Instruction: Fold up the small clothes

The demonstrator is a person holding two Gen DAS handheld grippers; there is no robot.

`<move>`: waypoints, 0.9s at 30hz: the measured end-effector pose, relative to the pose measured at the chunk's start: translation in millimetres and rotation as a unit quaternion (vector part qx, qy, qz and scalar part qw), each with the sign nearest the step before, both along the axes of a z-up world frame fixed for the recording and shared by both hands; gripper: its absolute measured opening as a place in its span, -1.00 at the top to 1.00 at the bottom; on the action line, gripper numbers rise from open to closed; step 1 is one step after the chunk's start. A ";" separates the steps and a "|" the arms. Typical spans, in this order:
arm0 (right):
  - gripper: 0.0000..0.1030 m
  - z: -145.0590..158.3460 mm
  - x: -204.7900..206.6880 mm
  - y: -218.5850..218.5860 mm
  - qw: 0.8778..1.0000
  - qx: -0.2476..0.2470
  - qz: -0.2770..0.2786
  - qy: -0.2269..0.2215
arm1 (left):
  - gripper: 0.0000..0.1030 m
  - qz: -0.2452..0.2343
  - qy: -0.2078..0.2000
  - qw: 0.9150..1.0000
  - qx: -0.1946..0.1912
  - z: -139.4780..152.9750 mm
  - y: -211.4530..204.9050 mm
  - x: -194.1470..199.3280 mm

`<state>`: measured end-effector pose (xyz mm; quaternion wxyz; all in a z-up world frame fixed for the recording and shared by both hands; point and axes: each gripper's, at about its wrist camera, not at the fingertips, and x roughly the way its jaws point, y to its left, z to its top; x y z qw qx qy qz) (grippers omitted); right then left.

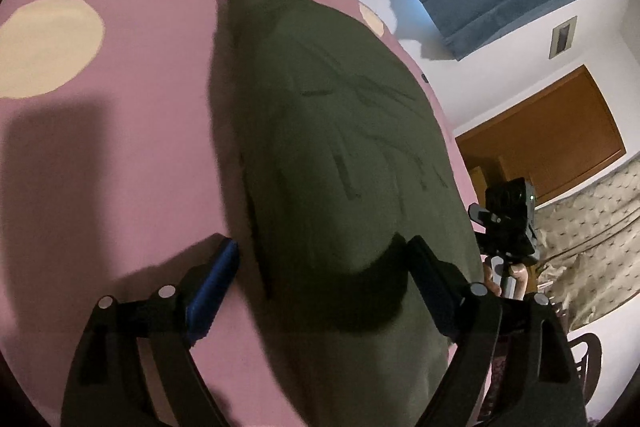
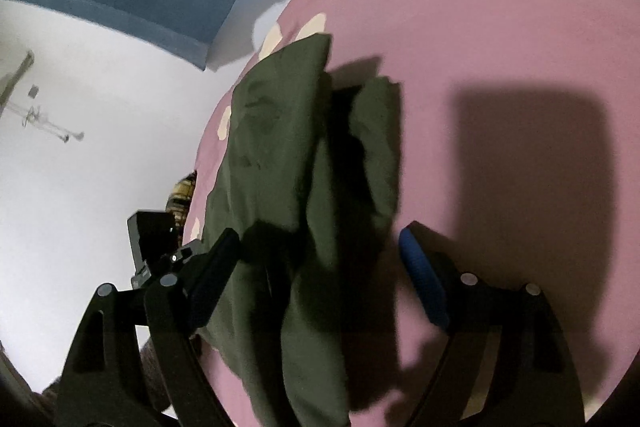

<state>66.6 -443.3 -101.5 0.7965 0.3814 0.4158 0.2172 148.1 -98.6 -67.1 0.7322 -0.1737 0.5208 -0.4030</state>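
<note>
Olive garment (image 1: 340, 131) lies folded on pink bedsheet (image 1: 140, 67).

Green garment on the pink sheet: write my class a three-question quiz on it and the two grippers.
1. True or false: the left gripper clamps the green garment.
2. The pink sheet carries: A stripes, B cream spots, C checks?
3. Fill in: the right gripper has its jaws ____.

Key: 1 false, its jaws stand open around the cloth's edge; 2 B; 3 open.
</note>
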 end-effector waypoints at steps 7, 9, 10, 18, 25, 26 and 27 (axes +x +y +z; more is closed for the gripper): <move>0.18 -11.6 26.9 23.5 0.999 -0.010 0.045 0.020 | -0.36 -0.008 -0.042 0.998 0.037 6.2 -17.0 -2.2; 0.30 -10.9 21.1 21.9 0.999 -0.003 0.040 0.010 | -0.28 -0.014 -0.061 0.997 0.047 10.7 -17.1 -5.5; 0.32 -9.4 18.1 22.6 0.999 -0.002 0.036 0.005 | -0.24 -0.016 -0.072 0.996 0.053 14.1 -17.3 -8.7; 0.50 8.8 -0.8 34.2 0.999 -0.026 0.024 -0.028 | -0.09 -0.014 -0.100 0.992 0.071 30.6 -18.9 -14.4; 0.51 13.3 -0.6 49.3 0.999 -0.025 0.024 -0.033 | -0.06 -0.003 -0.105 0.991 0.081 41.1 -3.1 -15.7; 0.51 13.7 0.7 53.9 0.999 -0.023 0.025 -0.033 | -0.06 -0.001 -0.105 0.991 0.082 42.1 -1.8 -15.5; 0.52 12.0 7.3 57.0 0.999 -0.022 0.027 -0.033 | -0.06 0.002 -0.106 0.991 0.084 43.8 0.5 -14.3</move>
